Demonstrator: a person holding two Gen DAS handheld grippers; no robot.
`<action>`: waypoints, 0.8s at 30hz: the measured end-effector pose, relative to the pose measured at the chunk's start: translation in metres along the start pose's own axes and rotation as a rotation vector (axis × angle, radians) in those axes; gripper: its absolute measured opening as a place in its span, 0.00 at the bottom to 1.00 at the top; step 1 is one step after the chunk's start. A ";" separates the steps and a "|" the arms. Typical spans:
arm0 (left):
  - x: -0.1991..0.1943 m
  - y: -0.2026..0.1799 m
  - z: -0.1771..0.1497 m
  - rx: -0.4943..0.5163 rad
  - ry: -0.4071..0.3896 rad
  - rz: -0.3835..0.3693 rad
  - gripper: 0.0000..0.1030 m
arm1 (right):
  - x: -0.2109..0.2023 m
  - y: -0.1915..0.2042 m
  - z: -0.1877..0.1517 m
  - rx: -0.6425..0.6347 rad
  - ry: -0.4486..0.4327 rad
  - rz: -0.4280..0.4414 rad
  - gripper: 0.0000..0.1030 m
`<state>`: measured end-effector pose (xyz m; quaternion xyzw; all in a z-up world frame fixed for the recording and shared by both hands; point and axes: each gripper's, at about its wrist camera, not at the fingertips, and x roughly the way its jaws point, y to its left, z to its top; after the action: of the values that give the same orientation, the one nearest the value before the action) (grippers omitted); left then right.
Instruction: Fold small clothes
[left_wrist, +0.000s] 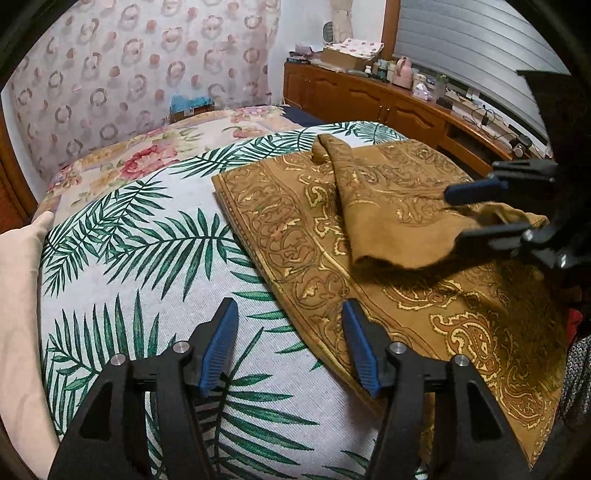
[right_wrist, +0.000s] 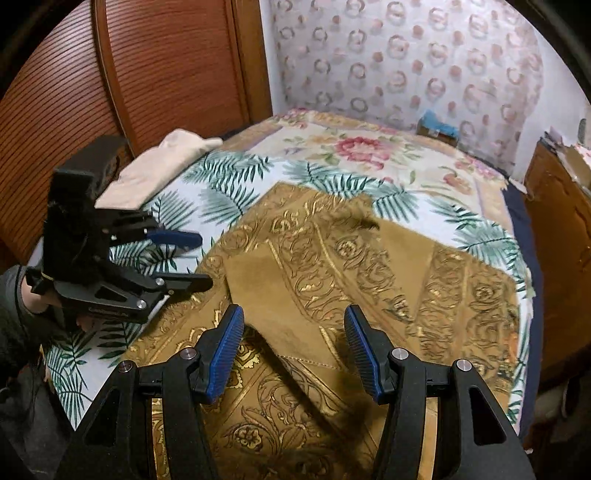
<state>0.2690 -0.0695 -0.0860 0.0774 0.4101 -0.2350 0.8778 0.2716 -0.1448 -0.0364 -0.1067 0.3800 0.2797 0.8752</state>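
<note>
Here both claws, left claw (left_wrist: 290, 347) and right claw (right_wrist: 293, 350), gape over the cloth (right_wrist: 332, 266).

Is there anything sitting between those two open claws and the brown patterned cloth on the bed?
Nothing visible does. The brown cloth lies bare on the palm-leaf bedspread. The left gripper hangs open at its edge, and the right gripper is open directly over a folded flap.
</note>
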 end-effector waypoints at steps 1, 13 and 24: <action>0.000 -0.001 0.000 0.000 0.000 0.000 0.58 | 0.005 0.000 0.000 -0.005 0.014 0.002 0.57; 0.001 -0.001 0.001 0.001 0.001 0.007 0.59 | 0.031 0.008 0.000 -0.091 0.075 -0.043 0.57; 0.002 -0.001 0.002 -0.003 0.000 0.017 0.59 | 0.037 0.022 -0.005 -0.153 0.067 -0.101 0.40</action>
<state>0.2709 -0.0712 -0.0859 0.0794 0.4097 -0.2271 0.8799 0.2764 -0.1140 -0.0664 -0.2015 0.3809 0.2596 0.8642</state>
